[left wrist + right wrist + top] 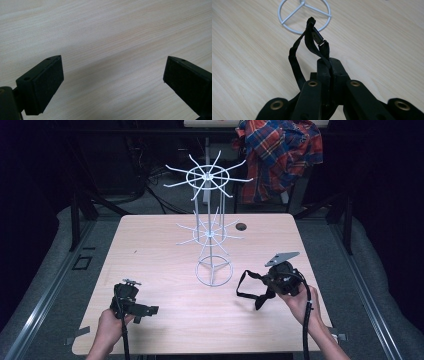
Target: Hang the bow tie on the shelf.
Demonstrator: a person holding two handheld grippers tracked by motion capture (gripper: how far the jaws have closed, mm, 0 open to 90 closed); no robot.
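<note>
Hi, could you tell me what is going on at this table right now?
A person sits at a wooden table with a two-jaw gripper in each hand. The right gripper is shut on a black strap, which loops out in front of it, near the ring base of a white wire rack standing mid-table. The left gripper is open with nothing between its jaws, low over bare wood at the near left. The rack's hooks look bare. A plaid shirt hangs behind the table.
</note>
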